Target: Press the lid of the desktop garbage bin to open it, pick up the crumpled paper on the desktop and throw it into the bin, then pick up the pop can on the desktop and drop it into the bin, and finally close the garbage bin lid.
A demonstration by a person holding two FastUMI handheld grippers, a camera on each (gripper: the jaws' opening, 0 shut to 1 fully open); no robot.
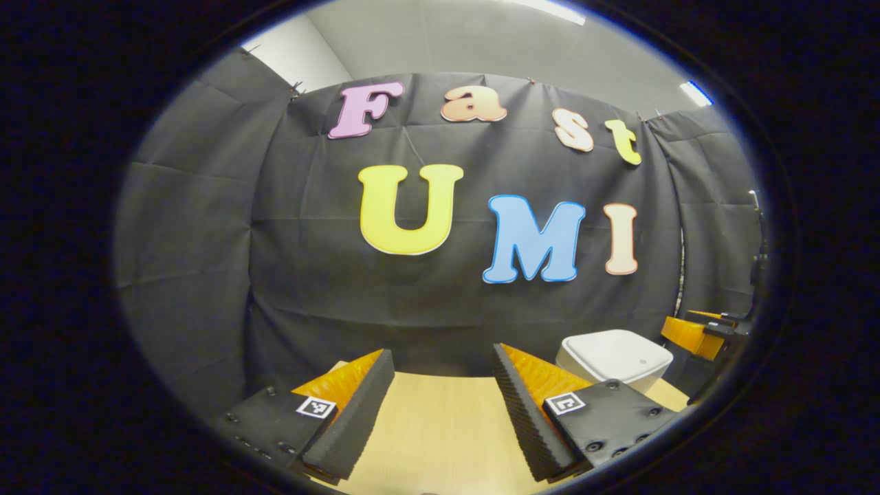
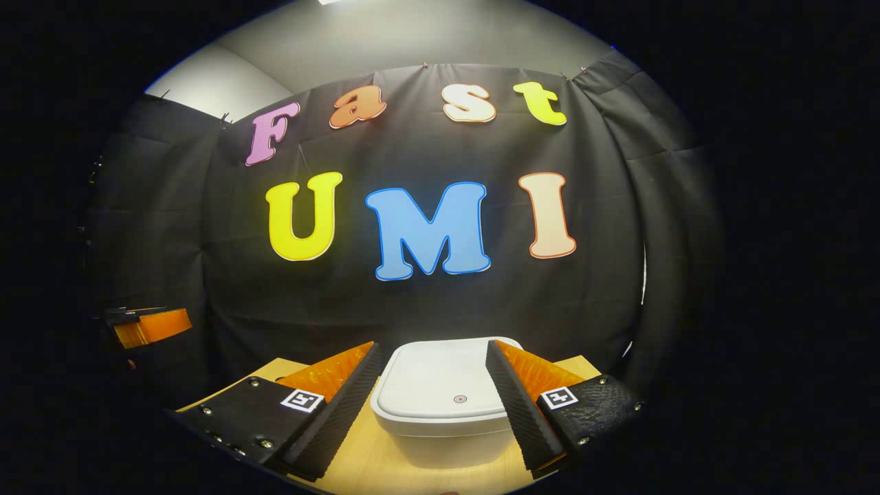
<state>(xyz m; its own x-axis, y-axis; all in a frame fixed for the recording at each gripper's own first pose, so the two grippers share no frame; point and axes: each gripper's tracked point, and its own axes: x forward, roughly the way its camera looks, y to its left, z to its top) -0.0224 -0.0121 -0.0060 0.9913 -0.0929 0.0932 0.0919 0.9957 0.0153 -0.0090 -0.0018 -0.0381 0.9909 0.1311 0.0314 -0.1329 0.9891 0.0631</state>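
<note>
Plainly, the bin (image 2: 443, 405) lay straight ahead of the right tongs (image 2: 433, 399), framed between their two spread fingers at the lower centre of the right gripper view, with its lid (image 2: 440, 378) shut flat and the small round button (image 2: 460, 399) on the near part of the lid, a little right of the midline. The right tongs stood open and held nothing, raised a little above the desk (image 2: 371, 460) and apart from the bin. In the left gripper view the same bin (image 1: 614, 357) sat off at the lower right, beyond the right-hand finger, so the left tongs (image 1: 443, 405) would have had to swing across to reach it; they too were spread wide and empty over bare desk (image 1: 440, 440). The right tongs were judged the nearer and better lined up for the press. The bin was a rounded rectangle whose long axis appeared to run across the right gripper view, its button side towards the camera. The first step, pressing the lid, was judged not yet done. The other tongs showed at the edges: one at the far right of the left gripper view (image 1: 698, 333), one at the far left of the right gripper view (image 2: 144, 324).
</note>
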